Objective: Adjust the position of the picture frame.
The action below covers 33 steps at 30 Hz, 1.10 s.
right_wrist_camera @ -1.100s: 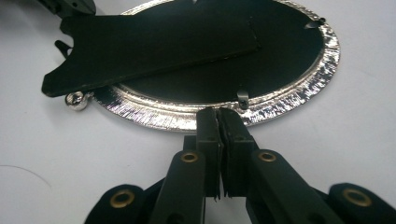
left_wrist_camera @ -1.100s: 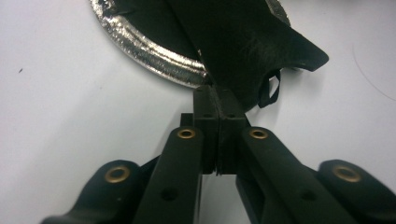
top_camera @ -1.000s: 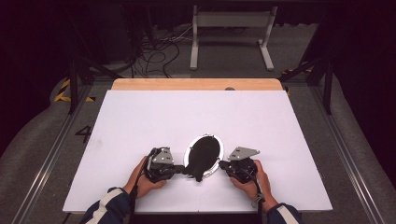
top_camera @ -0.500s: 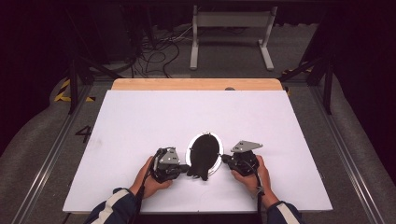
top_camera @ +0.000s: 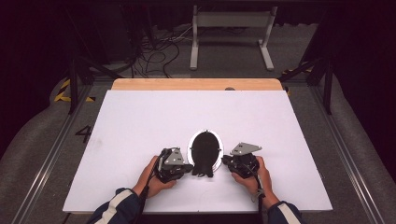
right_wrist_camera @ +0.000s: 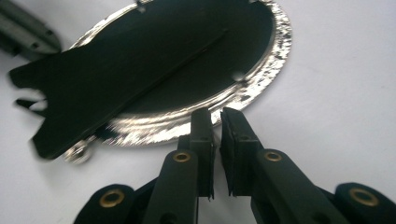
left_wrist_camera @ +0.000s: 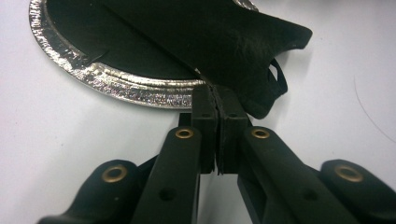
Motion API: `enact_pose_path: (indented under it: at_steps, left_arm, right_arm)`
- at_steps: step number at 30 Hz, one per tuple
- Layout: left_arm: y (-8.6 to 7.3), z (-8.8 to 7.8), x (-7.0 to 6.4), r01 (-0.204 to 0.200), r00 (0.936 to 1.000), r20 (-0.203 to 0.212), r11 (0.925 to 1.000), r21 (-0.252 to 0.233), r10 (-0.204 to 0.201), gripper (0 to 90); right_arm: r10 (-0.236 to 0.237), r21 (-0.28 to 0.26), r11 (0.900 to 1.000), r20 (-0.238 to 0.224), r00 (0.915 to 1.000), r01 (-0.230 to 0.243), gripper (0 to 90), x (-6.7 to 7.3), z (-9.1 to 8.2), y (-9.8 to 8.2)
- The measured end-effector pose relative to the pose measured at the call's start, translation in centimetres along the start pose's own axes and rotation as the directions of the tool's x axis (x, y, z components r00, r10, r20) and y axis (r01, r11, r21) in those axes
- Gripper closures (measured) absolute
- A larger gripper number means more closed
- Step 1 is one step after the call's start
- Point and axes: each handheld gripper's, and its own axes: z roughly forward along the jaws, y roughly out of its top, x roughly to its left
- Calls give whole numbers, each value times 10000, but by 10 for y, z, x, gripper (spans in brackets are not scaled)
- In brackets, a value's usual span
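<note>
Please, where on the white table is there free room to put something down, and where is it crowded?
The white table is bare from the wooden strip at its far edge down to the silver oval frame, and along both sides. It is crowded at the near middle: the left gripper, the black fabric and the right gripper sit close around the frame.

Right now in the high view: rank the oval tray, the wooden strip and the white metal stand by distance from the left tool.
1. Oval tray, just right of the left tool.
2. Wooden strip, along the table's far edge.
3. White metal stand, on the floor beyond the table.
</note>
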Motion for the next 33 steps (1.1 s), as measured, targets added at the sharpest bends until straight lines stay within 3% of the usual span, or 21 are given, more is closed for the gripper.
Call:
enact_pose_path:
  at_steps: [5,9,13,16,23,26,31,33]
  left_arm:
    - [0,-2,-2,-367,9993,-25,9991,234,367,853]
    - [1,0,-1,-117,9999,113,9999,103,116,880]
    - [5,4,-3,-243,9994,-258,9996,123,246,899]
    - [6,6,-2,-29,9998,-201,10000,47,30,899]
    - [12,12,-3,-48,9993,-360,10000,6,48,900]
    - [12,12,-2,-76,9995,-309,10000,-33,75,899]
    - [11,12,-2,-21,9995,-314,10000,-66,19,894]
    - [8,10,-3,-82,9990,-440,9995,-305,68,855]
  right_arm:
    - [-373,174,9991,-377,9986,380,823,7,-6,-3]
    - [-231,126,9996,-482,9986,237,837,6,-4,-3]
    - [-286,119,9995,-344,9990,290,859,6,-2,0]
    - [-139,76,9999,-327,9994,142,856,3,-1,0]
    - [-56,82,10000,-56,10000,56,869,-3,-1,1]
    - [123,14,9999,-194,9997,-122,869,-6,-1,-1]
    - [-20,39,10000,-168,9999,21,859,-3,-2,-1]
    - [-93,71,9999,-223,9997,95,852,-1,-3,-1]
